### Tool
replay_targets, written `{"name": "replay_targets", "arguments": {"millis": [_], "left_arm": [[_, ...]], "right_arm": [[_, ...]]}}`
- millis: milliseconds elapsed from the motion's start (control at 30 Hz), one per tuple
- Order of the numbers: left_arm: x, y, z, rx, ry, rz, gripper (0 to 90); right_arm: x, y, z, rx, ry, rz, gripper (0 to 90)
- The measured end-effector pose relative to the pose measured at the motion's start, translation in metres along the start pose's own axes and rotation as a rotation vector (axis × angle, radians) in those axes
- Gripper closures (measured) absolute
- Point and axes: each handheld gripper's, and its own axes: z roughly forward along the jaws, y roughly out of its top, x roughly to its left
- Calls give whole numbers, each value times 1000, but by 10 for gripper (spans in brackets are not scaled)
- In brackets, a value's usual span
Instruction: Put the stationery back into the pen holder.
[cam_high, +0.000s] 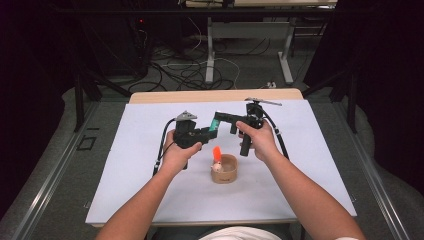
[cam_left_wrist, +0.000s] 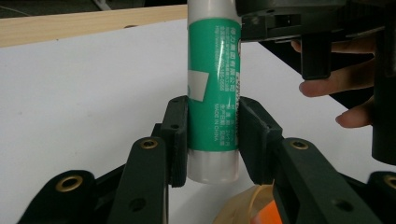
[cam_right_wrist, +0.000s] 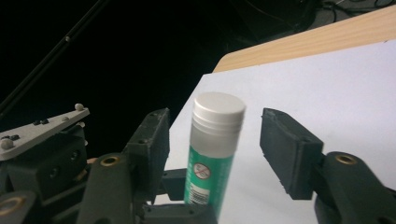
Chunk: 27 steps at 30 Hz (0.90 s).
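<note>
Above the middle of the white desk (cam_high: 150, 165), the left tool (cam_left_wrist: 212, 140) pinches a green-labelled glue stick (cam_left_wrist: 214, 93) around its lower body, both pads flat against the tube. That grip seems meant to steady the stick so the other end can be worked. The right tool (cam_right_wrist: 215, 140) comes at the white cap (cam_right_wrist: 219, 109) from the far end; its jaws stand spread to either side of the cap without touching it, so nothing is gripped there yet. Likely the cap is about to be clamped and pulled or twisted off. In the high view, a small round wooden cup (cam_high: 224, 169) with an orange item (cam_high: 217, 152) in it sits just below the tools, centre frame.
</note>
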Motion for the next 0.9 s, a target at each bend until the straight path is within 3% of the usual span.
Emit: {"name": "replay_targets", "arguments": {"millis": [167,200,233,300,367,633,700,900], "left_arm": [[-1,-1,2,-6,-1,2,664],[-1,-1,1,2,-7,8,664],[-1,-1,1,6,-8,12,664],[-2,-1,1,1,-3,26,664],[-3,-1,1,2,-9,17,664],[-4,-2,0,-4,-11,19,664],[-3,-2,0,-3,-10,37,664],[-4,-2,1,-3,-13,29,663]], "right_arm": [[-1,-3,6,26,20,10,496],[1,-4,8,20,20,37,505],[-1,-4,9,26,20,21,510],[0,-5,10,38,24,33,520],[0,-5,11,46,17,24,537],[0,-5,12,33,10,47,612],[0,-5,11,42,7,50,635],[0,-5,10,43,7,62,643]]}}
